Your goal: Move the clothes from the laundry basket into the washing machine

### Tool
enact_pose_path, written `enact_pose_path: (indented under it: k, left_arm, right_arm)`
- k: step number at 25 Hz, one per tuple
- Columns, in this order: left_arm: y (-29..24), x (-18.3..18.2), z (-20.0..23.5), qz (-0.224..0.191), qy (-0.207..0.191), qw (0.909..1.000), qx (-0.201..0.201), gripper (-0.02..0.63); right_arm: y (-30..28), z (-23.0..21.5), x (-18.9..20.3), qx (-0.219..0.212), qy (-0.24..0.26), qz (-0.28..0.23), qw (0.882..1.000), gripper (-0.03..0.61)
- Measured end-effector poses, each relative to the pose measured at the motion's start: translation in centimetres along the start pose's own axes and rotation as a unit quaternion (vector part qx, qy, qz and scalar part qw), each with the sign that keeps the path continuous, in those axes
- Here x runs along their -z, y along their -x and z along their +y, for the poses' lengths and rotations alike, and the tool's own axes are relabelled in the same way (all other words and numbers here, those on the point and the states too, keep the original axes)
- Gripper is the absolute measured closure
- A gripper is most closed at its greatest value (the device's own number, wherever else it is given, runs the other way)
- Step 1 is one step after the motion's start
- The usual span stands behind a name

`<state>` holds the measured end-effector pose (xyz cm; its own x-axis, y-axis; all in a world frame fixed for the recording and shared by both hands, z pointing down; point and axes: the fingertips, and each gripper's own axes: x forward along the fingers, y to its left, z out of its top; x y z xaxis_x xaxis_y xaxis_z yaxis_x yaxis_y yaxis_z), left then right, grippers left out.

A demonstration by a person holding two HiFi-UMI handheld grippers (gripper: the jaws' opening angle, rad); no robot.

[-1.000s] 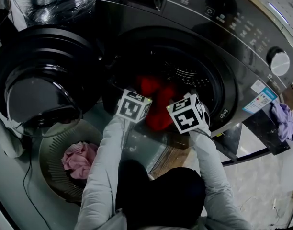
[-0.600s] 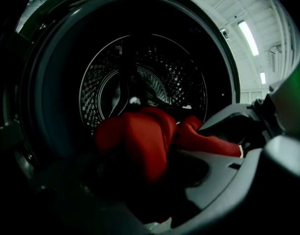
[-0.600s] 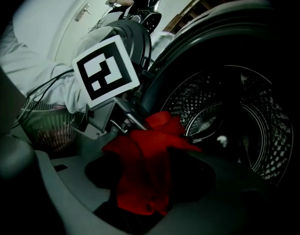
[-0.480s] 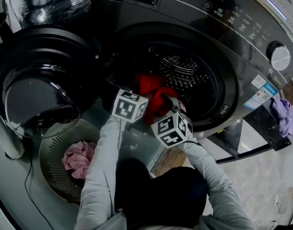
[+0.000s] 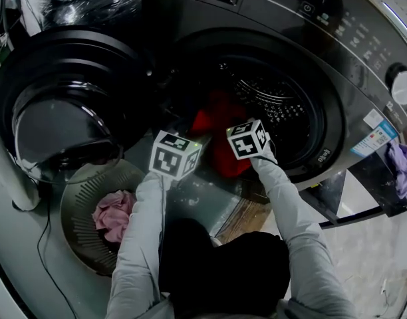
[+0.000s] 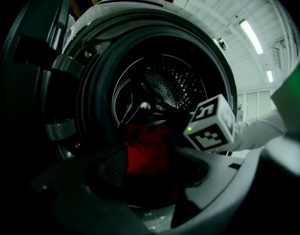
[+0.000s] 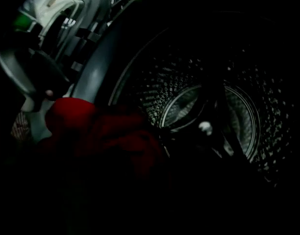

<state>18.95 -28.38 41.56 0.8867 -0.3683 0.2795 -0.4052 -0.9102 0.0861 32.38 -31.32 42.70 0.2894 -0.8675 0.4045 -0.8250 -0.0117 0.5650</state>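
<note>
A red garment (image 5: 220, 130) lies in the mouth of the dark washing machine drum (image 5: 283, 105) and droops over its lip. In the left gripper view the red garment (image 6: 149, 148) fills the gap between the jaws of my left gripper (image 6: 150, 173), which is shut on it. My right gripper, with its marker cube (image 5: 249, 138), reaches in from the right. Its jaws have just been opening. The right gripper view is nearly black, with the red garment (image 7: 96, 129) loose ahead at the left and nothing made out between the jaws.
The round machine door (image 5: 60, 121) stands swung open at the left. Below it on the floor is the grey slatted laundry basket (image 5: 77, 198), holding a pink garment (image 5: 114, 214). A purple cloth (image 5: 403, 165) lies at the far right. The control panel (image 5: 336, 25) runs above the drum.
The right gripper's cube first drew back and down, then pushed up toward the drum mouth. The left cube slid slightly down and left. The red garment now sits lower at the drum's lip.
</note>
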Motion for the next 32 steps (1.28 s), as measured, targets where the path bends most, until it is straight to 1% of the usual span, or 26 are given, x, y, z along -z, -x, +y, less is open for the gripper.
enact_pose_path:
  k: [2,3,5,7,12,14,15,16,18,20,21,23,27,29,32]
  left_arm:
    - [0.3,0.6,0.0,0.003,0.000,1.0000,-0.002,0.357]
    - [0.4,0.8,0.0,0.004,0.000,1.0000,-0.003,0.357]
    - [0.7,1.0,0.1,0.003,0.001,1.0000,-0.004,0.357]
    - [1.0,0.8,0.2,0.000,0.000,1.0000,-0.007,0.357]
    - [1.6,0.2,-0.3,-0.010,-0.010,0.9999,-0.010,0.357]
    - [1.9,0.2,-0.6,-0.012,-0.012,0.9998,-0.010,0.357]
    - [2.0,0.2,-0.8,-0.012,-0.014,0.9998,-0.009,0.357]
    - [2.2,0.2,-1.0,-0.012,-0.015,0.9998,-0.008,0.357]
    - [2.4,0.2,-1.3,-0.013,-0.018,0.9997,-0.006,0.357]
    - [2.7,0.0,-1.6,-0.017,-0.019,0.9997,-0.005,0.357]
    - [2.9,-0.1,-1.8,-0.019,-0.019,0.9996,-0.004,0.357]
    - [3.3,-0.2,-2.1,-0.024,-0.019,0.9995,-0.003,0.357]
    - [4.0,-0.3,-3.0,-0.029,-0.023,0.9993,0.000,0.357]
    - [4.4,-0.1,-3.3,-0.028,-0.027,0.9992,-0.001,0.357]
    - [5.1,0.5,-3.7,-0.024,-0.032,0.9992,-0.003,0.357]
  right_arm:
    - [-0.9,-2.5,1.3,0.028,-0.028,0.031,0.999,0.308]
    - [-0.9,-3.6,1.3,0.046,-0.031,0.035,0.998,0.308]
    - [0.0,-5.0,0.7,0.070,-0.033,0.018,0.997,0.308]
    - [1.3,-5.3,-0.4,0.073,-0.043,-0.010,0.996,0.307]
    - [4.6,-4.9,-2.8,0.066,-0.034,-0.071,0.995,0.307]
    - [5.8,-4.3,-3.7,0.067,-0.012,-0.088,0.994,0.307]
    - [6.2,-4.0,-4.1,0.066,0.005,-0.087,0.994,0.307]
    - [6.3,-3.6,-4.3,0.061,0.022,-0.076,0.995,0.307]
    - [6.3,-3.1,-3.9,0.037,0.040,-0.030,0.998,0.307]
    - [6.6,-2.6,-3.1,0.001,0.030,0.017,0.999,0.307]
    - [7.1,-2.2,-2.9,-0.018,0.021,0.028,0.999,0.307]
    - [8.9,-0.9,-2.9,-0.053,0.009,0.025,0.998,0.307]
    - [11.8,3.2,-2.0,-0.119,0.014,0.004,0.993,0.307]
    - [12.4,5.3,-0.8,-0.139,0.029,0.000,0.990,0.307]
    - [12.7,8.2,2.0,-0.169,0.046,0.010,0.984,0.307]
